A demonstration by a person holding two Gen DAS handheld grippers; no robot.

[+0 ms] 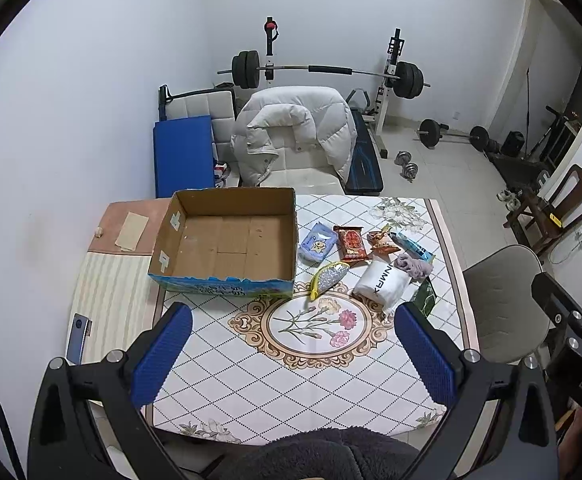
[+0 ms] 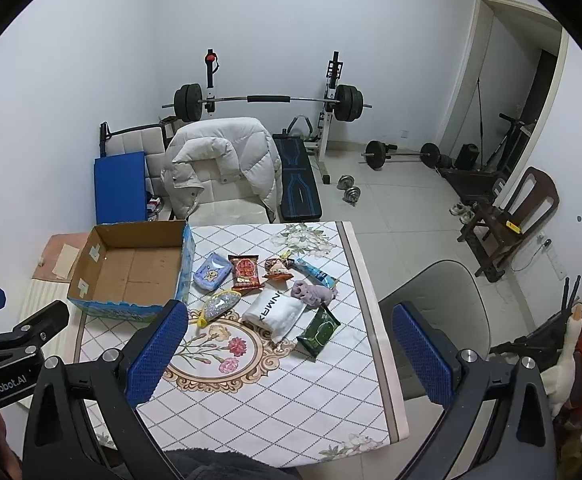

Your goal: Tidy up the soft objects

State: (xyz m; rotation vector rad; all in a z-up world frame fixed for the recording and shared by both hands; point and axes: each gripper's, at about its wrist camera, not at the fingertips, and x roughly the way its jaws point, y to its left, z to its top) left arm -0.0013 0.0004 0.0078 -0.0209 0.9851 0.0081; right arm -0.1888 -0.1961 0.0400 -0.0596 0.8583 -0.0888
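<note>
Left gripper (image 1: 293,354) and right gripper (image 2: 291,354) jaws apart, empty, above table (image 1: 251,380); open brown cardboard box (image 1: 227,240) far left, soft packets right of it

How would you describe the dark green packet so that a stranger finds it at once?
Start at the open cardboard box on the patterned tablecloth and look at the soft items to its right. The dark green packet lies at the cluster's near right, beside the white pouch; it is the only green, flat one.

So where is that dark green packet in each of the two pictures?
Left wrist view: green packet, right of centre, partly hidden behind a gripper finger.
Right wrist view: green packet, near centre, in full view.
Shared landmark: it lies just right of the white pouch.
</note>
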